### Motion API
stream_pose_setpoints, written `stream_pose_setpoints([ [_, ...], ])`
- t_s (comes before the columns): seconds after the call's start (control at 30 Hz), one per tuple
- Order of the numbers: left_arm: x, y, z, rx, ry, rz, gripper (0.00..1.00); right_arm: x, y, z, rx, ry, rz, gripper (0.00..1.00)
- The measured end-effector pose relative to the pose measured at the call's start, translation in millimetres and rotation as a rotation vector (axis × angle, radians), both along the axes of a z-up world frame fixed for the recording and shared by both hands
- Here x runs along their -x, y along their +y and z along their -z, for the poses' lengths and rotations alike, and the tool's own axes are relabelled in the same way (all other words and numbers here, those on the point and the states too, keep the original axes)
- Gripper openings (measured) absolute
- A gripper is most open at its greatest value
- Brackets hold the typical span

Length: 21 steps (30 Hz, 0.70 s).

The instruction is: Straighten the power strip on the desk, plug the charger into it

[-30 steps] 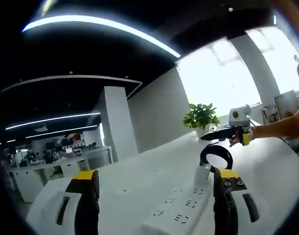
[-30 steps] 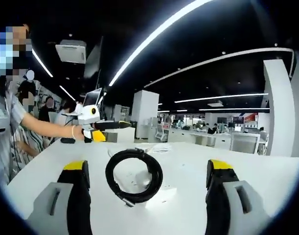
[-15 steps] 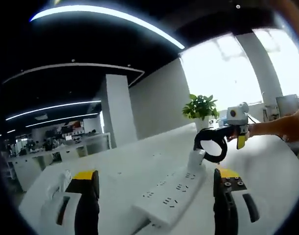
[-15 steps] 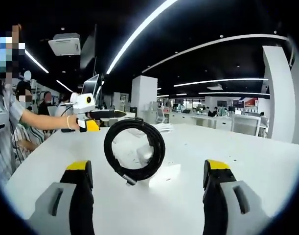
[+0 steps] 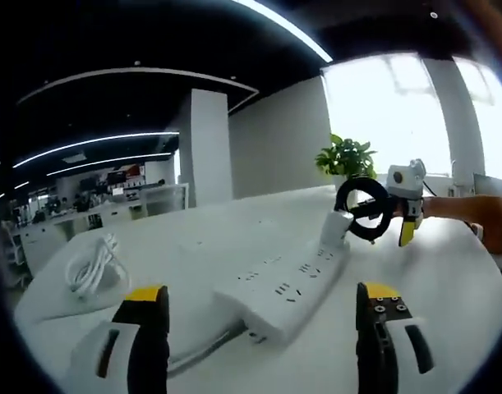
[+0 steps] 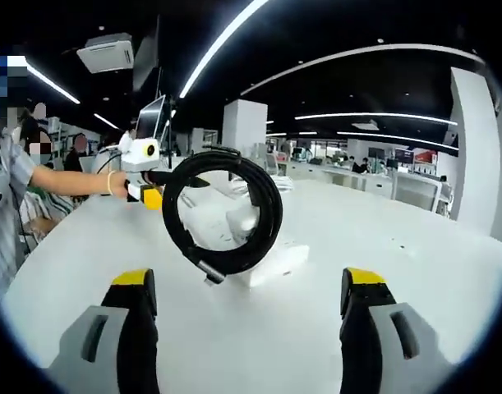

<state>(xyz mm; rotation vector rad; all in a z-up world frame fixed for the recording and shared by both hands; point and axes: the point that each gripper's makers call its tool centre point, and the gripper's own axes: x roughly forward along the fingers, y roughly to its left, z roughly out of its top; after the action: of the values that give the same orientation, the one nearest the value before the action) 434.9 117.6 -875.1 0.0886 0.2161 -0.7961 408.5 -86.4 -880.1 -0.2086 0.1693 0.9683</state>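
In the left gripper view, the left gripper (image 5: 263,345), two black jaws tipped with yellow pads, rises from the bottom with its jaws spread wide apart, nothing between them. The right gripper (image 5: 398,215), held out by a bare forearm (image 5: 464,209), shows at the right of that view. In the right gripper view, the right gripper (image 6: 251,336) likewise stands with jaws wide apart and empty, and the left gripper (image 6: 164,179) reaches in from the left on an outstretched arm (image 6: 70,182).

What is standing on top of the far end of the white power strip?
A white charger with a coiled black cable stands there. Whether its prongs sit inside a socket is hidden. The power strip is otherwise bare.
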Motion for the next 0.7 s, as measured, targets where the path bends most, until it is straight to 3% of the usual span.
stream_pose_setpoints([
  [0.43, -2.6, 0, 28.6, -0.072, 0.084, 0.014, 0.9, -10, 9, 21.1, 0.063, 0.045, 0.022, 0.91],
  [0.7, -3.8, -4, 36.0, -0.116, 0.099, 0.029, 0.84, -13, 18, 24.6, 0.066, 0.064, 0.026, 0.8],
])
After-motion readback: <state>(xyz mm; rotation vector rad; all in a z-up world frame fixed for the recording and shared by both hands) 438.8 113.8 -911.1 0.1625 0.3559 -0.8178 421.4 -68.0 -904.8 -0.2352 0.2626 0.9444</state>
